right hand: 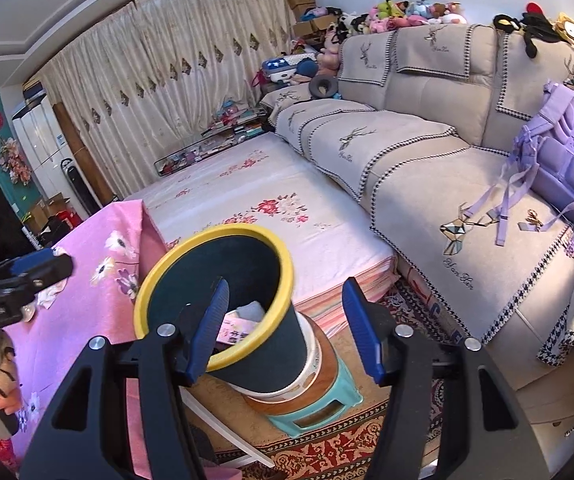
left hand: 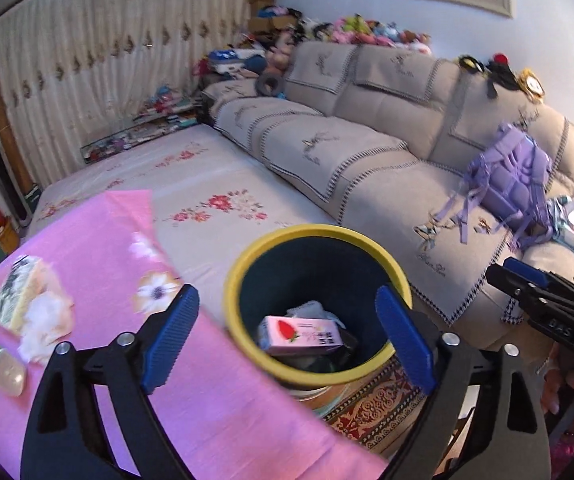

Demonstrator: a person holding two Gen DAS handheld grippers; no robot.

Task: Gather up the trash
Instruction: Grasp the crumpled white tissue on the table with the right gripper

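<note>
A dark bin with a yellow rim stands beside the pink-clothed table. Inside lie a pink strawberry carton and white crumpled paper. My left gripper is open and empty above the bin's mouth. On the table at the left lie a printed packet, a white tissue wad and a clear plastic bottle. In the right wrist view the bin sits on a stack of stools. My right gripper is open and empty over the bin's right side.
A beige sofa with a purple backpack runs along the right. A floral mattress lies behind the bin. A patterned rug covers the floor. Curtains and clutter fill the back.
</note>
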